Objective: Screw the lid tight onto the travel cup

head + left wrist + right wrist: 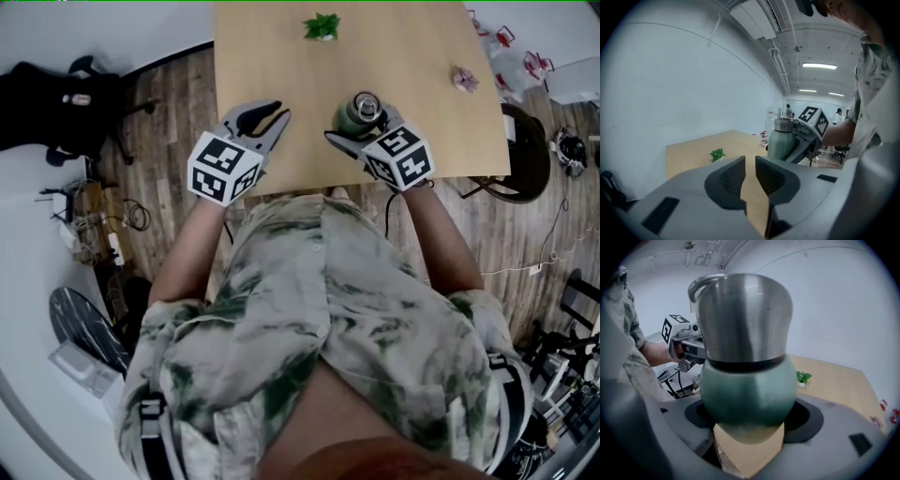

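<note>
A pale wooden tabletop (281, 94) fills the middle of the room, and a person in a mottled green-and-cream shirt (319, 309) stands at its near edge with a claw in each hand. The left claw (267, 122) hangs over that near edge, well clear of the cup and to its left. Its two pads stand only a narrow slit apart with nothing between them; just bare wood shows through the gap (750, 164). The right claw (361, 129) is clamped on the travel cup (356, 114), one pad pressing on each side of its rounded green body (747, 394). The cup is upright, close to the near edge and right of the middle. I cannot tell whether its base rests on the wood. The steel lid (743, 317) sits on top of the green body, a dark ring where the two meet. Far back on the tabletop stands a small green plant (322, 26), and off to the right lies a little pink thing (465, 79).
</note>
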A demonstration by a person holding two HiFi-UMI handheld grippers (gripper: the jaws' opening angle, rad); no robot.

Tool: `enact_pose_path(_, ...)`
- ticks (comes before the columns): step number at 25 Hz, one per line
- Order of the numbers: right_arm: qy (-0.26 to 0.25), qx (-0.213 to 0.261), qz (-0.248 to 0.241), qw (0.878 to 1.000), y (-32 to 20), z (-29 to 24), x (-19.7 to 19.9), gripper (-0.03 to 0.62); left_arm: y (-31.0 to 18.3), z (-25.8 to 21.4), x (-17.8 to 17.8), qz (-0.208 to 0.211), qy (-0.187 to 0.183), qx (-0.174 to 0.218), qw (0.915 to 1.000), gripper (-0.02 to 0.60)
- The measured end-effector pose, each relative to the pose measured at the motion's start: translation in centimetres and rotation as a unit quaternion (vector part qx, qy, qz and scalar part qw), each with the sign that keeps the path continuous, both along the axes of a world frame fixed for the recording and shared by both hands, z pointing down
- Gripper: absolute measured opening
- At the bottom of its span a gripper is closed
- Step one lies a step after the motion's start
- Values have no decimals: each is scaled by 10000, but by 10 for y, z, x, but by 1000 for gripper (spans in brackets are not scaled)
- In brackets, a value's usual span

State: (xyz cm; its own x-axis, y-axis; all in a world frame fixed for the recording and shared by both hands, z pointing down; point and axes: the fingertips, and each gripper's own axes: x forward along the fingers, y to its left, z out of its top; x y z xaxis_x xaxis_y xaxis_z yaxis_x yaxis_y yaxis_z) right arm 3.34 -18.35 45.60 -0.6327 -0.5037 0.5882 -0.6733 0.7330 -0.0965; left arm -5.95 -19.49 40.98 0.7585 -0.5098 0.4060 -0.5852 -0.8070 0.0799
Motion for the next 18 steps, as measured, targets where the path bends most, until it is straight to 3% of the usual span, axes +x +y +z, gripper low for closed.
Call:
enact_pose_path(10, -75, 112, 247, 9996, 13, -7, -7, 396, 22, 13, -24, 24, -23, -271, 9996, 37)
enact_pose_path(18, -38, 165, 344, 9993, 25, -11, -1, 396, 37, 15, -17, 173, 14, -335, 9993, 26)
